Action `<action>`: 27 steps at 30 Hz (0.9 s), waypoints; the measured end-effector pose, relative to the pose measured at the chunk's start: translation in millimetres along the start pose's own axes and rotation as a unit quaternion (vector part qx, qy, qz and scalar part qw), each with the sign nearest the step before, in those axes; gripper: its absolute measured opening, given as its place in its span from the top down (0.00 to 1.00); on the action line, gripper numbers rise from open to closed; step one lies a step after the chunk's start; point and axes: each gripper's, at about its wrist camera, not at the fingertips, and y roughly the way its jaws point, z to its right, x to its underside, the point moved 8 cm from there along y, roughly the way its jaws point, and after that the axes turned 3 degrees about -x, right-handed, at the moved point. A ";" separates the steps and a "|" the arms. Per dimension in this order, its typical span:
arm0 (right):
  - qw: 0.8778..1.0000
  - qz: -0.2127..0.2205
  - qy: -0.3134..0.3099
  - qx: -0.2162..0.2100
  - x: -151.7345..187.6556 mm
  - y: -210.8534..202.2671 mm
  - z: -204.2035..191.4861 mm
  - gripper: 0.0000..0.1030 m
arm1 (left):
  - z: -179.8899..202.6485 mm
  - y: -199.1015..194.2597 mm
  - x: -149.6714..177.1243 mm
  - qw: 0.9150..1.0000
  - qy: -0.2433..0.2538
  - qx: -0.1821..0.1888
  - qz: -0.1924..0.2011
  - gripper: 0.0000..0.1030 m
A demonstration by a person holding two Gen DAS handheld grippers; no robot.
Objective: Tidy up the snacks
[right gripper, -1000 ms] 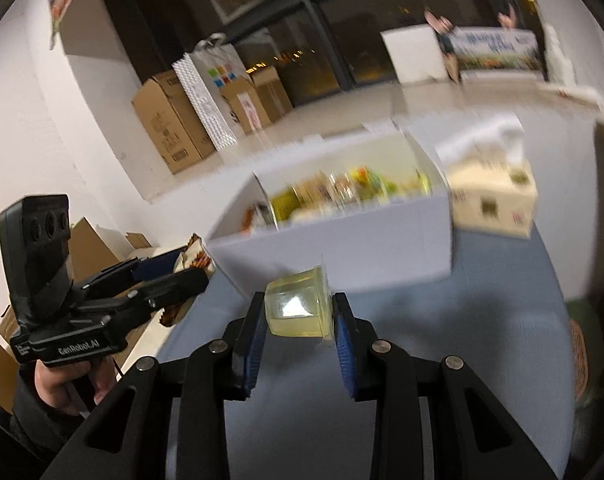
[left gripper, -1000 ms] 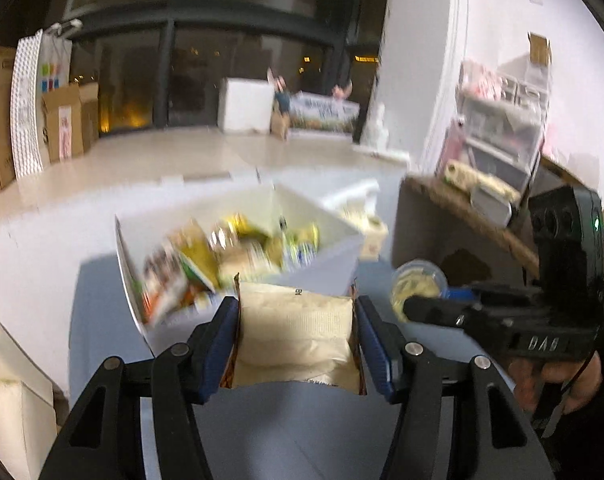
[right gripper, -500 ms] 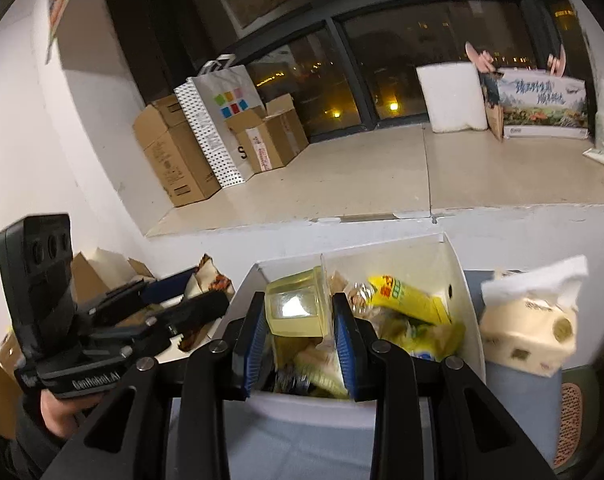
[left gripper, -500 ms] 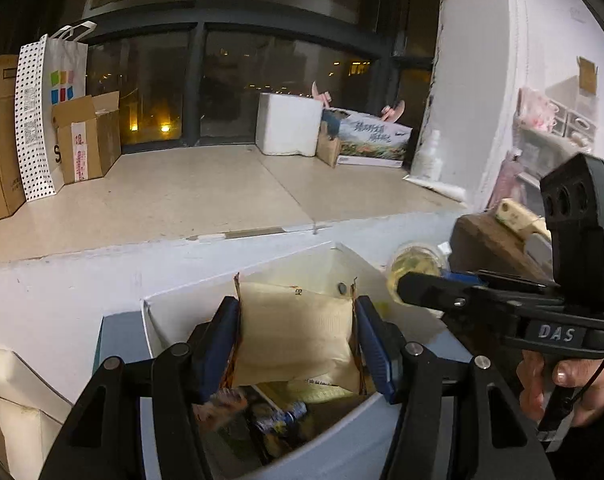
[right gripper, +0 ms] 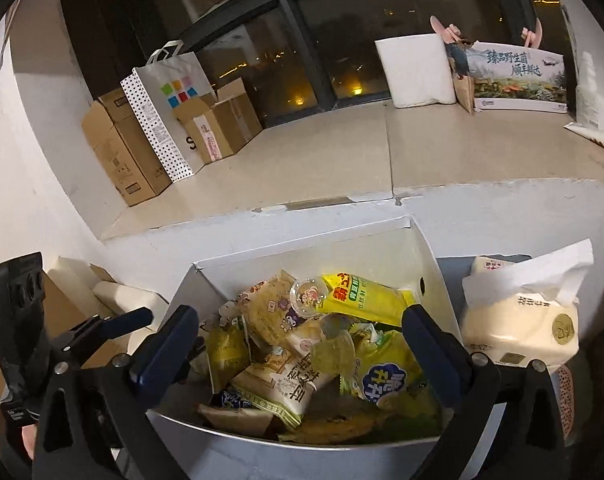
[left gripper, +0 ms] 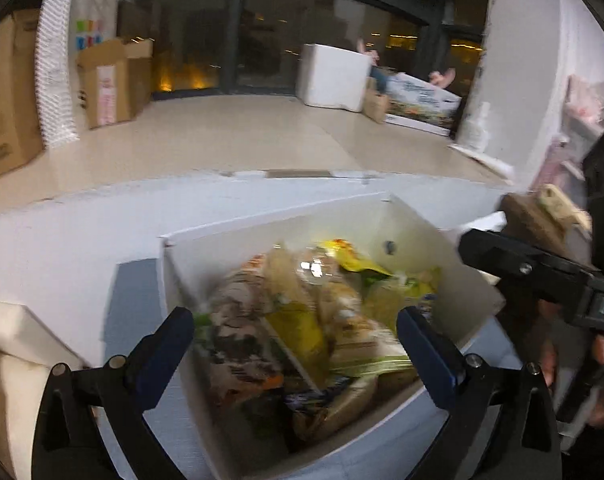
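While both tools hung over it, the white box (right gripper: 429, 264) sat on the table, full of snack packs (right gripper: 313, 344). A tissue pack (right gripper: 521, 320) stood just beside it. The left gripper (left gripper: 294, 344) was wide apart and held nothing. The right gripper (right gripper: 298, 344) was wide and bare too. A small jelly cup (right gripper: 335, 350) lay on top of the pile. This looked like the drop-off step. Next, each tool should probably lift away and find another snack.

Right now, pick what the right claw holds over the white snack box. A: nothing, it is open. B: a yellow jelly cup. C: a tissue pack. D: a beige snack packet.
A: the right claw is spread wide and empty above the white snack box.
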 end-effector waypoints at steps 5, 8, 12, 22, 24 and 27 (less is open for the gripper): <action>0.998 0.009 -0.047 0.047 2.8 -10.3 -7.3 0.00 | -2.1 -8.0 5.9 0.999 0.000 -0.047 0.019 0.00; 0.994 0.021 -0.087 0.068 6.5 -22.6 -20.2 0.00 | -1.5 -28.8 7.9 0.994 0.008 -0.087 0.060 0.00; 0.986 0.033 -0.133 0.098 14.6 -41.5 -36.0 0.00 | 5.6 -52.0 16.0 0.993 0.012 -0.087 0.084 0.00; 0.984 0.078 -0.122 0.105 31.1 -107.9 -57.5 0.00 | 13.9 -86.4 57.3 0.996 -0.007 -0.080 0.035 0.00; 0.987 0.077 -0.107 0.097 44.3 -123.9 -60.6 0.00 | 17.3 -98.4 69.1 0.996 -0.002 -0.082 0.035 0.00; 0.987 0.082 -0.094 0.101 61.0 -144.9 -63.6 0.00 | 21.3 -118.8 86.0 0.996 0.002 -0.074 0.039 0.00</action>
